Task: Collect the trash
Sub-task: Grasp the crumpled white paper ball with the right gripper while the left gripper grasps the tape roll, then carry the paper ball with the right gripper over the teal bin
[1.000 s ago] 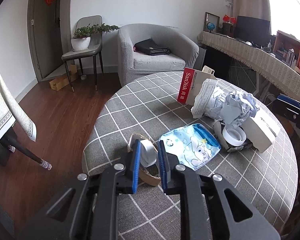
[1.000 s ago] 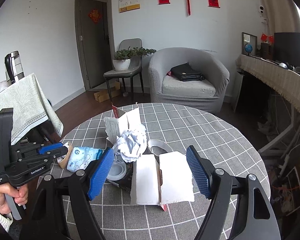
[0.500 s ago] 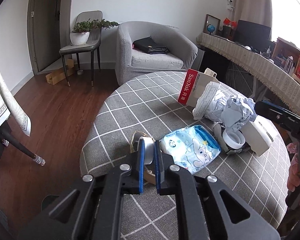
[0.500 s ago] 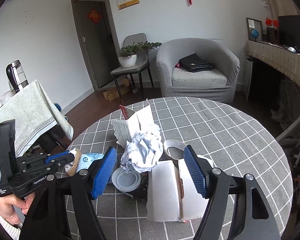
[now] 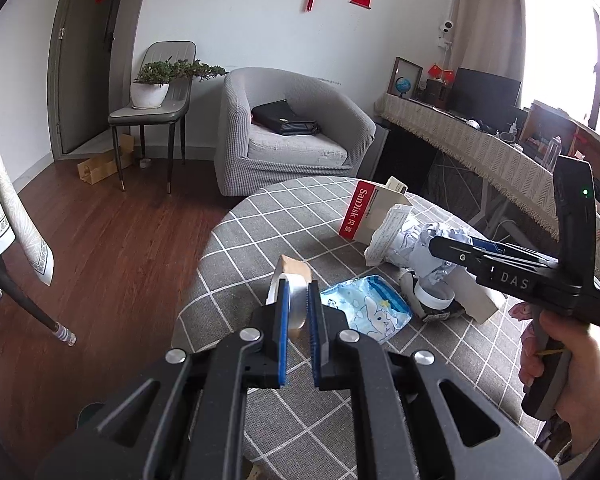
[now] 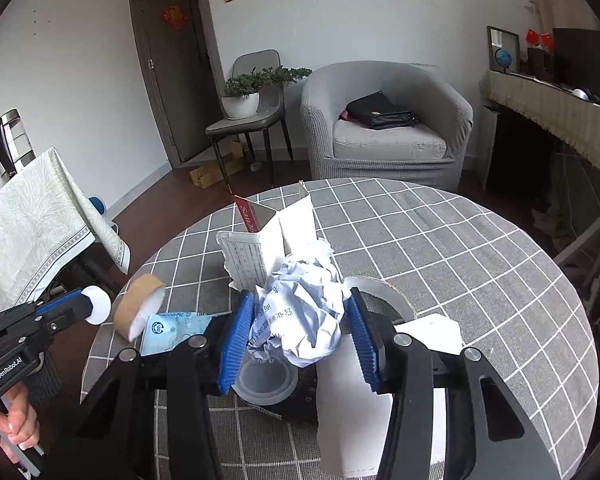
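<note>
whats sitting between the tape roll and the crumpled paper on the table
The blue cartoon-print packet lies flat between the tape roll, held in the left tongs, and the crumpled paper; the right wrist view shows it best.

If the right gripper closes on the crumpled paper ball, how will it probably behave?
The crumpled paper ball looks light and soft, so it will probably compress between the right gripper pads rather than slip. Its loose folds may spring back, and it seems to rest on other trash, so neighbours might shift.

A grey armchair (image 5: 292, 136) stands at twelve o'clock beyond the checked table (image 6: 460, 240), a black bag (image 6: 380, 111) on its seat. At ten o'clock, a potted plant (image 5: 152, 84) sits on a chair (image 5: 156, 108).
</note>
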